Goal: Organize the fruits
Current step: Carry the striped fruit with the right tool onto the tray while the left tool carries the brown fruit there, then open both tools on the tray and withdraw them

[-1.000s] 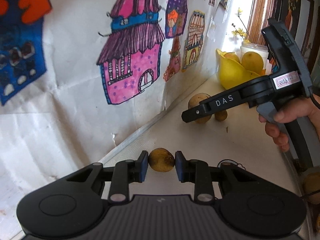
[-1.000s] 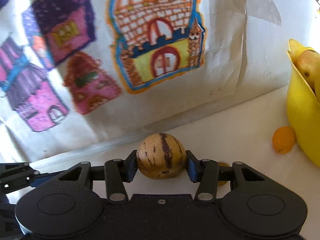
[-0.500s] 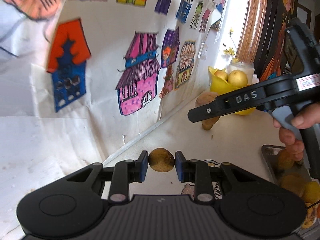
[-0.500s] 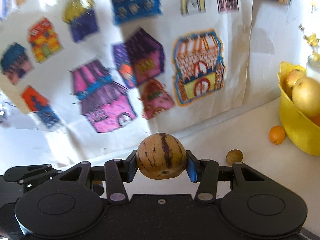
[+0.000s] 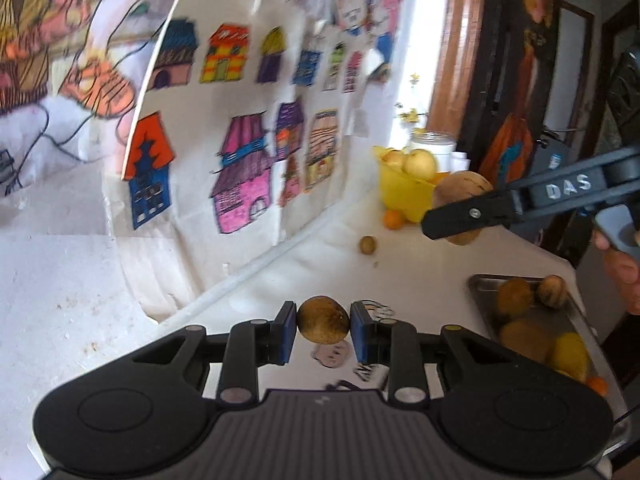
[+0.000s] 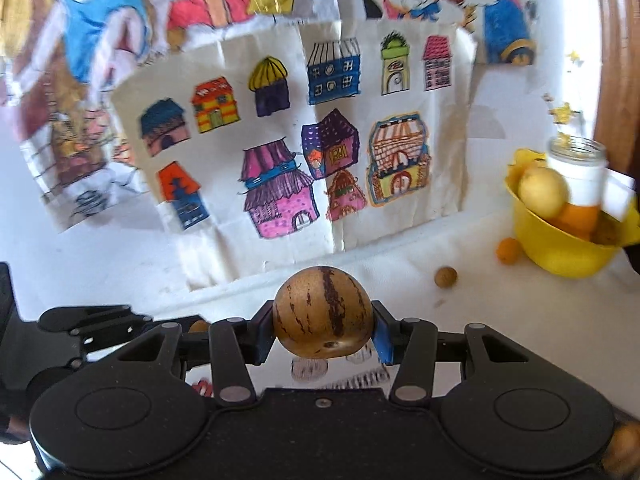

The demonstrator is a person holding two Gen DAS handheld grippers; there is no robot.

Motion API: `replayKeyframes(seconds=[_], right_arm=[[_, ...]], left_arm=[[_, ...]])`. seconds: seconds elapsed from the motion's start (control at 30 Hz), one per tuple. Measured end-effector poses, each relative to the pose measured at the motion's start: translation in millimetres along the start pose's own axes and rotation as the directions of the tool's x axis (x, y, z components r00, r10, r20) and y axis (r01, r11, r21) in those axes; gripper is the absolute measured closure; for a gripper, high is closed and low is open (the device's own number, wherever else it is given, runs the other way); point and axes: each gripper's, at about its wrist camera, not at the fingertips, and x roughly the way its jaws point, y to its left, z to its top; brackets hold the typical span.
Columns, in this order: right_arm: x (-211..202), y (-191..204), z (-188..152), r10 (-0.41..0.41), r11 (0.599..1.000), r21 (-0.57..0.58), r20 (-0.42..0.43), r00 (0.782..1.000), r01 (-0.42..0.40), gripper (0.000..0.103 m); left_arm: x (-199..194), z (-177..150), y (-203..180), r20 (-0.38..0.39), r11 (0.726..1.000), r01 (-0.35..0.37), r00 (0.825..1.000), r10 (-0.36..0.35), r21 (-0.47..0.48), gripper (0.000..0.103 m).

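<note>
My left gripper is shut on a small brown round fruit, held above the white table. My right gripper is shut on a larger tan fruit with dark purple stripes; it also shows in the left wrist view, up at the right. A metal tray at the right holds several brown and yellow fruits. A yellow bowl with apples and oranges stands at the far end; in the right wrist view the bowl is at the right.
A small orange fruit and a small brown fruit lie loose on the table by the bowl. A glass jar stands behind the bowl. A wall with house drawings runs along the table's far side.
Both grippers have pulled back and risen from the wall, each still holding its fruit. The tray at the right has come further into the left wrist view.
</note>
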Motion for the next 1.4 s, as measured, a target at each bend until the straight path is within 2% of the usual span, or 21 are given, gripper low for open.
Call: replayKeyframes(seconds=[0.13,0.33,0.7,0.87,1.0,1.23,1.4], right_arm=[[-38,0,-25,-0.021,1.000,0.012,0.003,1.000,0.021,0.053],[-90,-13,-69,-0.057,0.997,0.061,0.006,0.998,0.056,0.053],[-151,-52,-157,-0.135,0.981,0.147,0.028,0.991,0.129,0.053],[-156,-71,-197,-0.139,0.967,0.217,0.014,0.990,0.132,0.053],[-155,-76,-222,-0.194,0.963,0.191,0.000,0.981,0.190,0.053],[-146,-76,-258,-0.258,0.956,0.143,-0.008,0.966,0.257,0.053],[-136,-73,-269,-0.282,0.952,0.131,0.011,0.959,0.278,0.053]], left_arm=[[-16,-7,-21,0.014,0.998,0.057,0.998,-0.057,-0.004,0.072],[-24,-25,-63,0.013,0.987,0.161,0.987,-0.161,0.013,0.072],[-13,-75,-135,-0.073,0.950,0.298,0.954,-0.292,0.093,0.072],[-2,-93,-151,-0.110,0.943,0.325,0.943,-0.315,0.080,0.071],[7,-103,-157,-0.127,0.943,0.330,0.938,-0.322,0.050,0.071],[19,-113,-163,-0.145,0.956,0.291,0.949,-0.281,0.048,0.071],[23,-116,-166,-0.154,0.962,0.271,0.953,-0.262,0.038,0.071]])
